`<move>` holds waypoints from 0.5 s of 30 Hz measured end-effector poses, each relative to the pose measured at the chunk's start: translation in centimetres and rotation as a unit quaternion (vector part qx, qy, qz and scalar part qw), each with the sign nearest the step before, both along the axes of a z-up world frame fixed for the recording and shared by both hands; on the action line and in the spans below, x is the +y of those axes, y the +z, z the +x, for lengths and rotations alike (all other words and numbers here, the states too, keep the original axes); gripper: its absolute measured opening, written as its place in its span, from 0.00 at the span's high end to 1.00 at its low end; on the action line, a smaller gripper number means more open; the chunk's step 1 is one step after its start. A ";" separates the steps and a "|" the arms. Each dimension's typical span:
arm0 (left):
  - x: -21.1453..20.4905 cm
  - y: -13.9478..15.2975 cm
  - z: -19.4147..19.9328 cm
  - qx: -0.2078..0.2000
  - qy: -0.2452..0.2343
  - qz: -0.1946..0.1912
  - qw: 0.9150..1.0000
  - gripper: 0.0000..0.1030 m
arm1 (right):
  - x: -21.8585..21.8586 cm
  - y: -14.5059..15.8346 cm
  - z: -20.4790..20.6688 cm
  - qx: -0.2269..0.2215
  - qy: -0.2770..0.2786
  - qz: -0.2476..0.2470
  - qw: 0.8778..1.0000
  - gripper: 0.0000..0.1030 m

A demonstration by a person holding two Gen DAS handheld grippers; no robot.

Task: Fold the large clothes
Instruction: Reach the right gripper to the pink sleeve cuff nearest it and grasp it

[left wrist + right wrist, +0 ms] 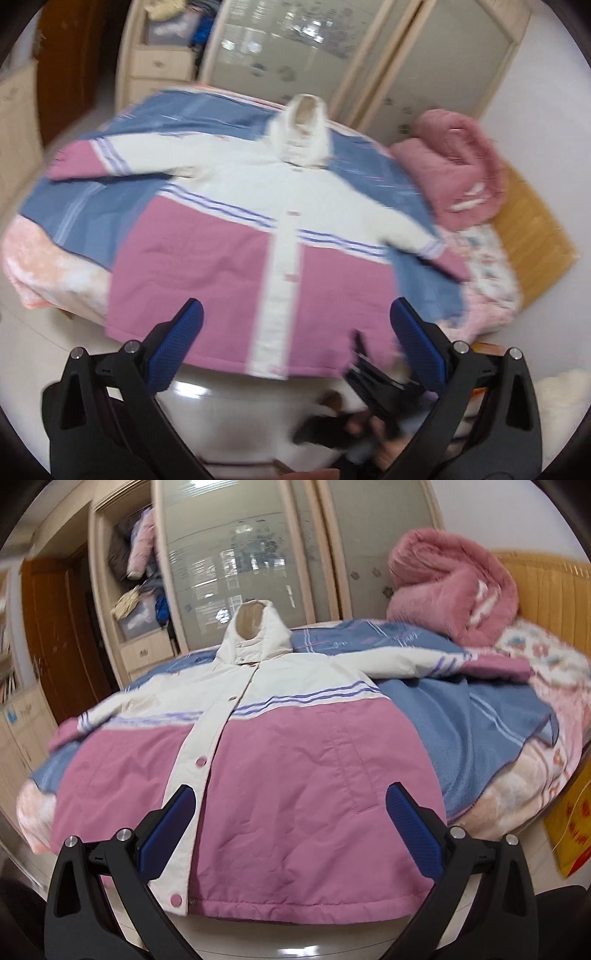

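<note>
Both hand-held grippers, left and right, hang wide and empty over the jacket, which I see spread flat, sleeves out, hem at the bed's near edge, ready for folding.

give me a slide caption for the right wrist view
Open right gripper poised over the hem of a jacket spread flat on the bed.

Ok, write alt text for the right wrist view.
A pink and cream hooded jacket lies spread out, front up and snapped shut, on a blue blanket covering a bed. The right tool hovers open over the jacket's hem, holding nothing. A rolled pink blanket sits near the headboard, with mirrored wardrobe doors behind.
</note>
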State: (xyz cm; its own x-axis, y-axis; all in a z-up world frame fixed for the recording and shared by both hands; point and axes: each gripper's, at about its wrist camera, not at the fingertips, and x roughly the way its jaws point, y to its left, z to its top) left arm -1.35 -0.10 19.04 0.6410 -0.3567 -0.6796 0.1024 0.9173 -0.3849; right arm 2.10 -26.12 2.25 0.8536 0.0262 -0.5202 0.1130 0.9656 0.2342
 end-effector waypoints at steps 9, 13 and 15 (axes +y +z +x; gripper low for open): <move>-1.9 2.6 -1.4 -0.014 -0.071 -0.034 0.997 0.02 | -11.8 1.7 0.5 -0.006 -0.149 0.067 0.987 0.01; -2.7 1.8 -0.5 0.000 -0.108 -0.029 0.994 0.02 | -14.0 1.9 2.1 -0.003 -0.161 0.059 0.985 0.01; -2.8 1.3 0.2 0.012 -0.116 -0.034 0.993 0.02 | -16.5 1.8 3.9 0.001 -0.167 0.105 0.980 0.01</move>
